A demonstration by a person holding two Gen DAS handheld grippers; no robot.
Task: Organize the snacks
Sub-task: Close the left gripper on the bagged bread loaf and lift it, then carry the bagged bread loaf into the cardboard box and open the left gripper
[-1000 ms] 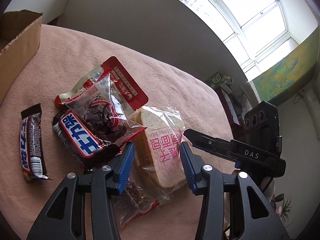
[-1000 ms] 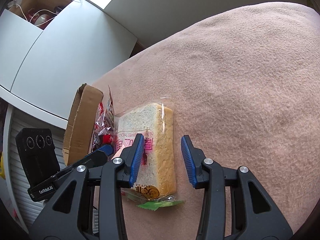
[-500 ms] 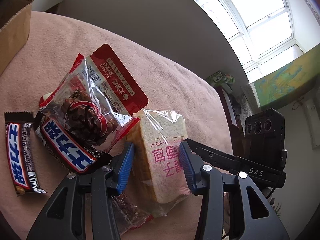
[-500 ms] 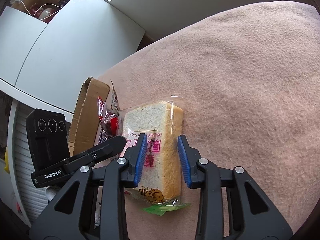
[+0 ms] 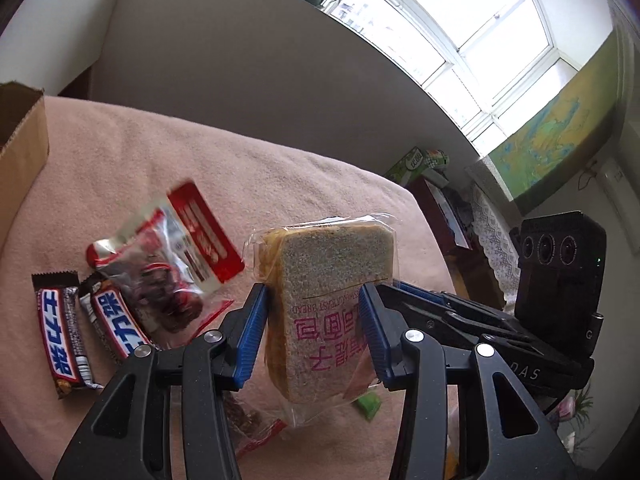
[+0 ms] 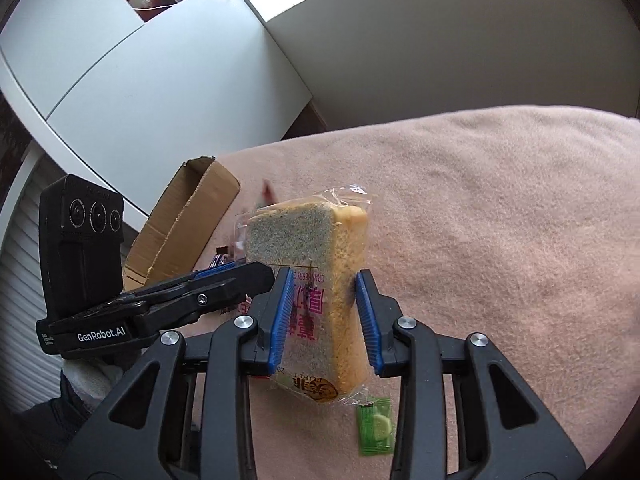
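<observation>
A wrapped slice of toast bread [image 6: 312, 280] with pink print is pinched by my right gripper [image 6: 323, 312] and held tilted above the pink blanket. In the left wrist view the bread [image 5: 332, 292] stands between the blue pads of my left gripper [image 5: 314, 328], which stays open around it; contact is unclear. Two chocolate bars [image 5: 60, 336] and a red-and-clear snack bag [image 5: 168, 268] lie to the left. A cardboard box [image 6: 184, 224] stands at the far left.
A small green packet [image 6: 374, 428] lies on the blanket [image 6: 500, 220] under the bread. Another clear-and-red snack bag [image 5: 252, 428] lies under my left gripper. A white cabinet and wall stand behind the table. A window and shelf are at the right.
My right gripper closed on the bread and lifted it off the blanket, tilting it upright. The green packet beneath it came into view. The left gripper stayed open beside it.
</observation>
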